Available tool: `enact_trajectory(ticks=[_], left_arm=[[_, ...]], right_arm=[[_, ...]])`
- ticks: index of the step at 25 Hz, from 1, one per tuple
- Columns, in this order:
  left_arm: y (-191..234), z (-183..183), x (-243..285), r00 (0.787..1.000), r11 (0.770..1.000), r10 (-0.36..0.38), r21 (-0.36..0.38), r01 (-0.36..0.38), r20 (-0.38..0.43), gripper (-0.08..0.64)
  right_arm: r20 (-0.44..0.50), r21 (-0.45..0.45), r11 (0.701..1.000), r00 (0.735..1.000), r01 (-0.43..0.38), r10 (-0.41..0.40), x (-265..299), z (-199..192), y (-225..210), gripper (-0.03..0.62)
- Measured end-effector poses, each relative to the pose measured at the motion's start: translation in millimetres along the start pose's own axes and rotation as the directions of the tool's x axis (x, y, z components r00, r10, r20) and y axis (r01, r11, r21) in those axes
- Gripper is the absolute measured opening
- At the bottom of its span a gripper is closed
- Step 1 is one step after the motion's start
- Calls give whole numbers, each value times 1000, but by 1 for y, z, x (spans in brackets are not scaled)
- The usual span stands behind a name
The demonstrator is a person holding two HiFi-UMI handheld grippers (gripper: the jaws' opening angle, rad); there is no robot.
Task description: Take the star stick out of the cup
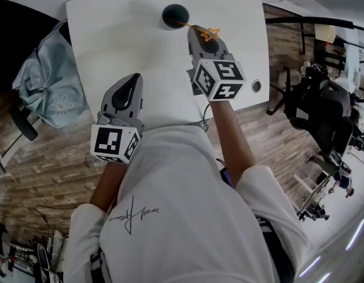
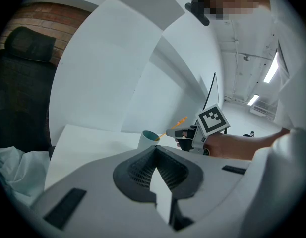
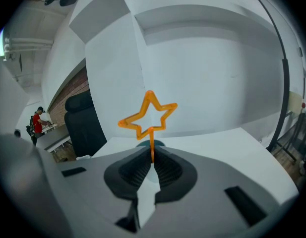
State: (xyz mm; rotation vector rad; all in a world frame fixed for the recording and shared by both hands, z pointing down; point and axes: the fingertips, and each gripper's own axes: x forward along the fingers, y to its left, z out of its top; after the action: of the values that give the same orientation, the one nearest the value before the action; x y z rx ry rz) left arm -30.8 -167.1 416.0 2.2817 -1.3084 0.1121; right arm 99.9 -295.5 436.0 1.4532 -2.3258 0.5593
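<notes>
An orange star stick (image 3: 149, 117) is pinched by its stem between the jaws of my right gripper (image 3: 152, 158), its star head standing above them. In the head view the star stick (image 1: 206, 33) slants from the teal-lined cup (image 1: 175, 16) toward my right gripper (image 1: 209, 37), its lower end still at the cup's mouth. The left gripper view shows the cup (image 2: 148, 139), the stick (image 2: 175, 124) and the right gripper (image 2: 188, 132) beyond my own jaws. My left gripper (image 1: 133, 82) rests shut and empty near the table's front edge, away from the cup.
The white table (image 1: 117, 34) bears only the cup. A chair draped with pale blue cloth (image 1: 46, 78) stands to its left. A black office chair (image 1: 317, 108) and other furniture stand to the right on the wooden floor. A round grommet (image 1: 256, 86) sits near the table's right corner.
</notes>
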Motion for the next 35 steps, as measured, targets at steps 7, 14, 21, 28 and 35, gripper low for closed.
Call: enact_trajectory(ticks=[7,14,21,28,35], left_arm=[[-3,0,-5,1000,1000,-7,-2,7,9,8],[-7,0,-11,1000,1000,-16,7,16,14,8],[-12,1,-14,999,1000,-21,13,21,24,8],[-12,2,-18,999,1000,-23,19,23,36,8],[-16,4,-22,999,999,-29,31,28,46,8]], right_arm=[[10,-9,1000,1000,5,-5,-6,3,2,25],[27,-8,1000,1000,9,-9,-12,6,6,25],[45,-13,1000,999,11,-11,-22,12,6,25],[63,-16,1000,998,22,-21,-30,15,6,25],[85,-15,1000,996,22,-20,-39,21,10,26]])
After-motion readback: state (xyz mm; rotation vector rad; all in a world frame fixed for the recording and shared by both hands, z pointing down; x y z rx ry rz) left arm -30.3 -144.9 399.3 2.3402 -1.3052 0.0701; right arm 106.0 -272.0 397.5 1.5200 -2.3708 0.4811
